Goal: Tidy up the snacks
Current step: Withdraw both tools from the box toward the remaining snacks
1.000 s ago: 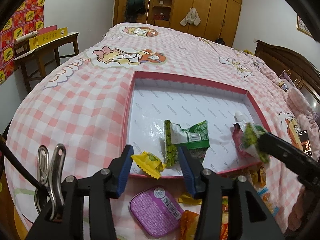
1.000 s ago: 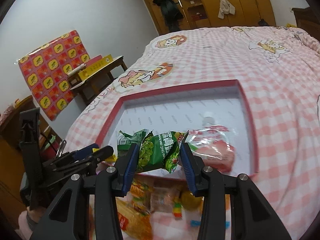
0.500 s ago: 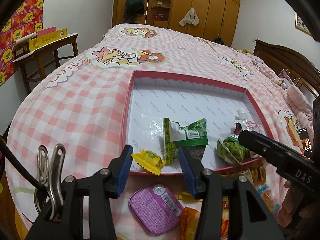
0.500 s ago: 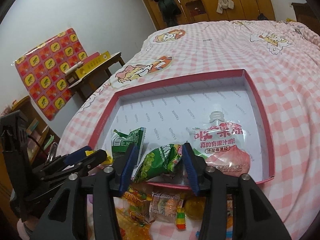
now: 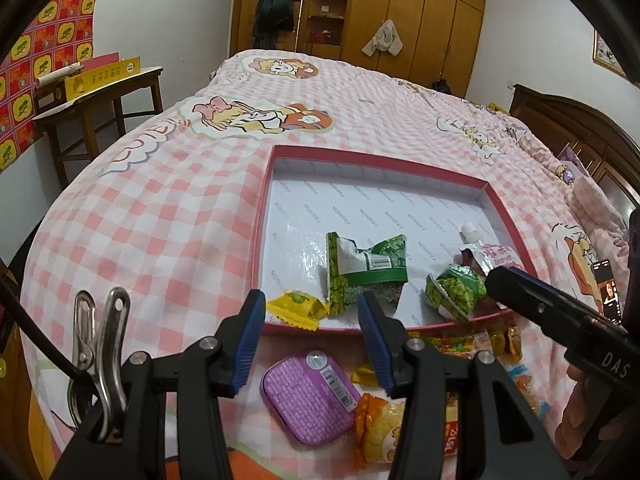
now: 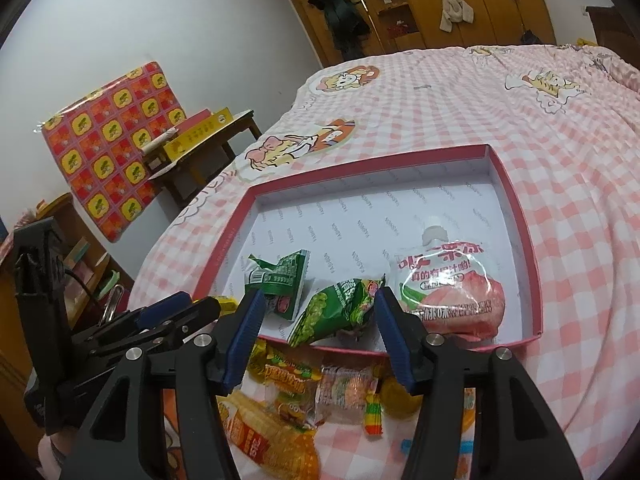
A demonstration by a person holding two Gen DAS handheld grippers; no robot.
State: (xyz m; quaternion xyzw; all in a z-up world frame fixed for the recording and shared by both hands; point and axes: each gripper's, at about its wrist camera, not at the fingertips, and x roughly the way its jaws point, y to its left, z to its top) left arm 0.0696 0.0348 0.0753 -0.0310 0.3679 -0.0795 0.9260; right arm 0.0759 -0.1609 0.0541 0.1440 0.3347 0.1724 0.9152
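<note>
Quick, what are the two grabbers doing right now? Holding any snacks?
Left gripper: open, holding nothing.
Right gripper: open, holding nothing; green pea packet lies in the red box.

A home bedroom. Wide bed (image 5: 168,216) under a pink-and-white checked quilt printed with cartoon girls, filling most of both views. Along the far wall, a floor-to-ceiling wooden wardrobe (image 5: 432,28) with an open shelf section, a dark coat (image 5: 274,6) hung on one door and a pale cloth (image 5: 384,38) on another. At the bed's right edge, a dark carved wooden headboard (image 5: 568,128). A small framed picture (image 5: 608,54) high on the right wall. Left of the bed, a plain wooden side table (image 6: 200,160) carrying a yellow box (image 6: 198,136), with red-and-yellow patterned wrapping paper (image 6: 108,148) against the white wall behind it.
</note>
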